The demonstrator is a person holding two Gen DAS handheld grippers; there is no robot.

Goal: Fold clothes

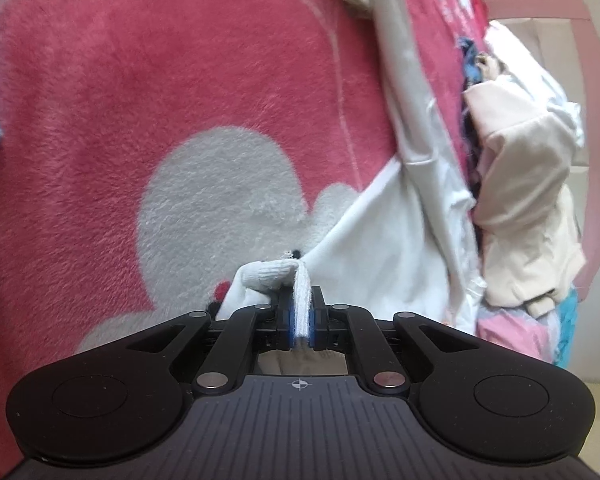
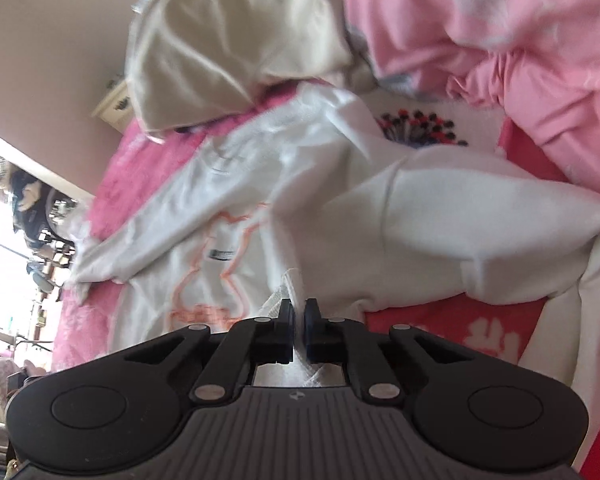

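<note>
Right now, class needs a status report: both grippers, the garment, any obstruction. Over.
Left gripper shut on white garment's ribbed edge. Right gripper shut on white garment. Cream clothes pile alongside.

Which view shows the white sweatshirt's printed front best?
The right wrist view: the white sweatshirt lies spread there, orange outline print visible. The left wrist view shows only a plain white part and the ribbed edge clamped in the left gripper.

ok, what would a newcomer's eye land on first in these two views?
Probably the bright pink fleece blanket with big grey shapes, filling most of the left wrist view. Next, the white sweatshirt with an orange outline print, spread across it in the right wrist view. Each tool is pinching it: the left tool is shut on a ribbed white edge, the right tool on white fabric, with a heap of clothes at the far right.
</note>
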